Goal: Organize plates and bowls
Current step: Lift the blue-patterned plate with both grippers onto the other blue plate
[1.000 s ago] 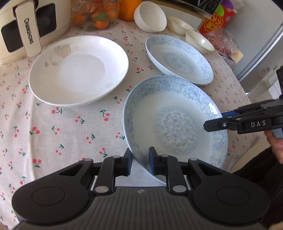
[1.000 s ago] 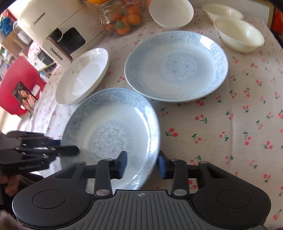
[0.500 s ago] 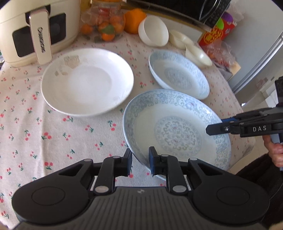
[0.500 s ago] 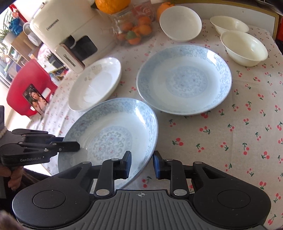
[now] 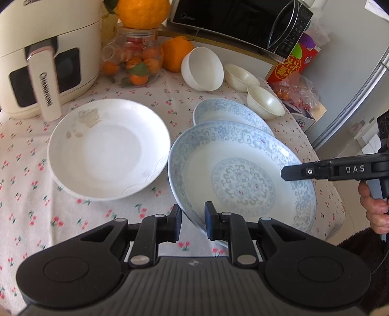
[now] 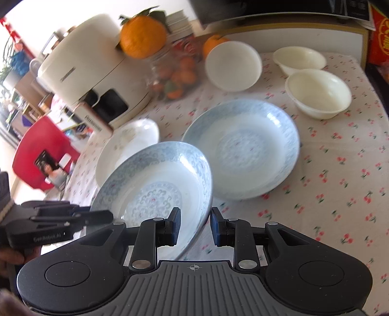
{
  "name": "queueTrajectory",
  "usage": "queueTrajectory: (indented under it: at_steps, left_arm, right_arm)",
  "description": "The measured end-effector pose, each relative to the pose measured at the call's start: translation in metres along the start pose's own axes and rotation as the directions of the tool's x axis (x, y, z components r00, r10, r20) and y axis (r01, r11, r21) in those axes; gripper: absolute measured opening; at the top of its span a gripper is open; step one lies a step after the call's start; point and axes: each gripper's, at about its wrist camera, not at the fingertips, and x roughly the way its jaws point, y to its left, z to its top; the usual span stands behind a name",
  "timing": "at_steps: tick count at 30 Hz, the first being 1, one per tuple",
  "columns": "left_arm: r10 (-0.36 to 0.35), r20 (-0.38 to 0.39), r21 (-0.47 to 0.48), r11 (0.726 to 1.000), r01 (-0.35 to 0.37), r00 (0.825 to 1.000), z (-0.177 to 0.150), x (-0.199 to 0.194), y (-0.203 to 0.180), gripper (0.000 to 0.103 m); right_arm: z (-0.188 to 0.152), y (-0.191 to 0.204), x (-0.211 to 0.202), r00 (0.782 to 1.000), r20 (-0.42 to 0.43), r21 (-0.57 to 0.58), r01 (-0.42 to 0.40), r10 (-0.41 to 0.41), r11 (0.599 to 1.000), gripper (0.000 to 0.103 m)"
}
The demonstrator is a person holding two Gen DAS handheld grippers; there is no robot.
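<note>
Left wrist view looks rightward across the table, right wrist view leftward, both close, sharing the blue-patterned plate.

right hand-held gripper: "DAS" | left hand-held gripper: "GenRobot.AI" | microwave: "Midea"

A cherry-print tablecloth covers the tabletop. At its back left stands a cream air fryer, and beside it a glass jar of small oranges with a big orange resting on top. Another orange sits behind. A black microwave stands beyond, a red snack box at its right.
</note>
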Motion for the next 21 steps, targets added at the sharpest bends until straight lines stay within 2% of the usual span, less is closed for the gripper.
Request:
queueTrajectory:
  at_steps: [13, 21]
  left_arm:
    - [-0.017, 0.016, 0.008, 1.0, 0.017, 1.0, 0.037, 0.042, -0.027, 0.017]
    - [0.02, 0.036, 0.053, 0.998, -0.022, 0.999, 0.049, 0.063, -0.041, 0.017]
  right_arm:
    - [0.032, -0.053, -0.004, 0.994, 0.074, 0.124, 0.067, -0.076, 0.99, 0.026]
    - [0.047, -0.077, 0.008, 0.989, 0.077, 0.183, 0.107, -0.123, 0.977, 0.026]
